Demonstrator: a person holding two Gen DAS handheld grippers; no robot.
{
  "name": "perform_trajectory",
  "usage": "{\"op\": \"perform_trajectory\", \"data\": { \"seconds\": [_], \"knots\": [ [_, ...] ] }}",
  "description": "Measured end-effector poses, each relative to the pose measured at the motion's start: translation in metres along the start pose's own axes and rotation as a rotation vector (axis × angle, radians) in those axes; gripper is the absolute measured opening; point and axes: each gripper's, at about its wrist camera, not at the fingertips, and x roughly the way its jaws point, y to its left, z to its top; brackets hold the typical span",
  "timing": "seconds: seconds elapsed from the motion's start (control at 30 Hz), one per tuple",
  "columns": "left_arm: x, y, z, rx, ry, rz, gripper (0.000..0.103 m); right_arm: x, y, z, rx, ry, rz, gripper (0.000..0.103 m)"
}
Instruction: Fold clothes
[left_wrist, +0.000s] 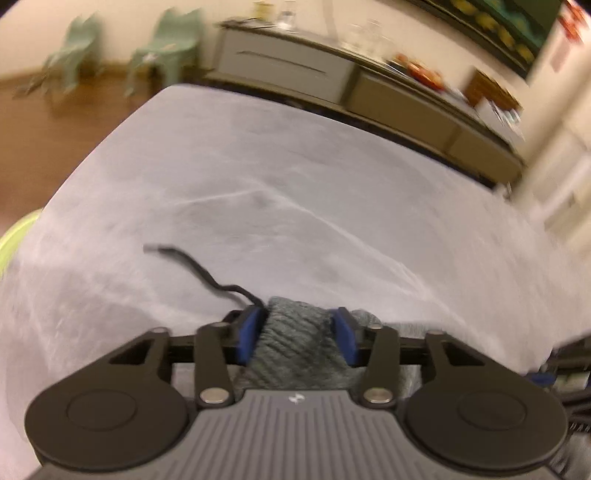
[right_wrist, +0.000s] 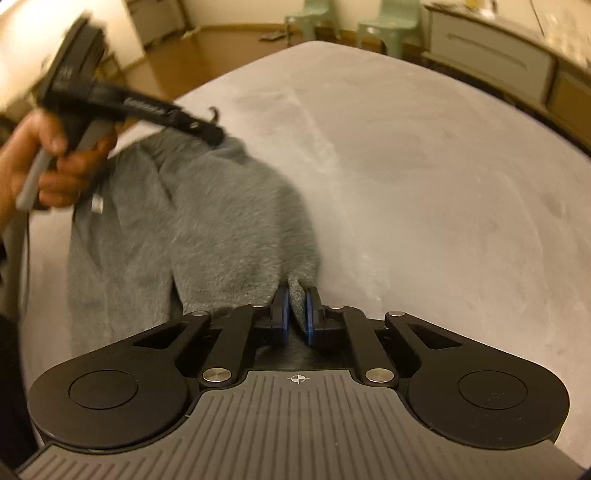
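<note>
A grey knit garment (right_wrist: 207, 221) lies on the pale grey table (right_wrist: 424, 166) and hangs between both grippers. My left gripper (left_wrist: 297, 334) is shut on a bunched ribbed part of the garment (left_wrist: 295, 347); a thin black cord (left_wrist: 207, 273) trails from it over the table. In the right wrist view the left gripper (right_wrist: 212, 129) shows at upper left, held by a hand, gripping the garment's far end. My right gripper (right_wrist: 297, 310) is shut on a near edge of the garment, a small fold of cloth between its blue pads (right_wrist: 282, 306).
The table's (left_wrist: 295, 166) far edge faces a long low sideboard (left_wrist: 332, 77) with items on top. Two pale green chairs (left_wrist: 162, 48) stand on the wooden floor at the far left. A yellow-green object (left_wrist: 14, 236) sits off the table's left edge.
</note>
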Motion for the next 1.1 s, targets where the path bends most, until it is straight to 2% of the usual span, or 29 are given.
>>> {"op": "perform_trajectory", "data": {
  "seconds": [0.07, 0.1, 0.13, 0.2, 0.23, 0.33, 0.4, 0.47, 0.5, 0.53, 0.6, 0.63, 0.67, 0.7, 0.77, 0.8, 0.83, 0.9, 0.93, 1.03, 1.07, 1.1],
  "knots": [
    [-0.01, -0.001, -0.002, 0.017, -0.065, 0.041, 0.026, -0.015, 0.004, 0.003, -0.03, -0.059, -0.096, 0.001],
    [-0.022, 0.005, -0.002, -0.027, -0.111, 0.05, 0.022, -0.021, 0.005, 0.004, -0.037, -0.084, -0.139, 0.001],
    [-0.035, 0.018, -0.004, -0.089, -0.165, 0.042, 0.021, -0.023, 0.003, 0.002, -0.02, -0.092, -0.167, 0.001],
    [-0.052, 0.034, -0.007, -0.188, -0.266, 0.072, 0.021, -0.026, -0.001, -0.001, 0.016, -0.107, -0.222, 0.0],
    [-0.053, 0.037, -0.009, -0.206, -0.299, 0.077, 0.021, -0.028, -0.003, -0.002, 0.033, -0.115, -0.249, 0.0],
    [-0.047, 0.033, -0.013, -0.189, -0.302, 0.034, 0.021, -0.032, -0.009, -0.006, 0.086, -0.139, -0.332, 0.0],
    [-0.04, 0.027, -0.016, -0.154, -0.305, 0.049, 0.023, -0.036, -0.012, -0.009, 0.121, -0.155, -0.387, 0.003],
    [-0.034, 0.032, -0.013, -0.183, -0.285, 0.02, 0.025, -0.039, -0.015, -0.012, 0.157, -0.17, -0.427, 0.014],
    [-0.031, 0.036, -0.012, -0.204, -0.271, -0.01, 0.028, -0.044, -0.012, -0.014, 0.176, -0.175, -0.393, 0.019],
    [-0.029, 0.039, -0.011, -0.222, -0.257, -0.039, 0.034, -0.052, -0.012, -0.02, 0.187, -0.177, -0.364, 0.033],
    [-0.023, 0.041, -0.01, -0.207, -0.237, -0.047, 0.033, -0.058, -0.009, -0.034, 0.195, -0.159, -0.331, 0.044],
    [-0.022, 0.041, -0.008, -0.203, -0.244, 0.014, 0.021, -0.059, -0.009, -0.043, 0.193, -0.137, -0.358, 0.042],
    [-0.021, 0.041, -0.006, -0.2, -0.256, 0.09, 0.02, -0.061, -0.009, -0.052, 0.192, -0.115, -0.384, 0.04],
    [-0.023, 0.048, -0.004, -0.246, -0.262, 0.144, 0.02, -0.062, -0.009, -0.062, 0.19, -0.092, -0.41, 0.032],
    [-0.034, 0.067, -0.004, -0.366, -0.303, 0.169, 0.019, -0.065, -0.01, -0.08, 0.186, -0.048, -0.462, 0.033],
    [-0.04, 0.073, -0.004, -0.387, -0.308, 0.161, 0.022, -0.066, -0.01, -0.089, 0.185, -0.025, -0.488, 0.039],
    [-0.046, 0.077, -0.003, -0.402, -0.307, 0.148, 0.03, -0.067, -0.008, -0.096, 0.182, -0.008, -0.505, 0.042],
    [-0.065, 0.077, -0.004, -0.386, -0.321, 0.131, 0.036, -0.067, 0.013, -0.1, 0.171, -0.014, -0.47, 0.044],
    [-0.075, 0.073, -0.006, -0.341, -0.323, 0.124, 0.037, -0.067, 0.023, -0.102, 0.165, -0.017, -0.453, 0.044],
    [-0.094, 0.036, -0.021, -0.079, -0.261, -0.02, 0.04, -0.067, 0.053, -0.107, 0.149, -0.025, -0.401, 0.051],
    [-0.092, 0.022, -0.032, -0.002, -0.229, -0.049, 0.04, -0.067, 0.063, -0.109, 0.143, -0.028, -0.384, 0.051],
    [-0.084, 0.013, -0.039, 0.046, -0.187, -0.029, 0.04, -0.067, 0.073, -0.111, 0.138, -0.031, -0.367, 0.051]
  ]
}}
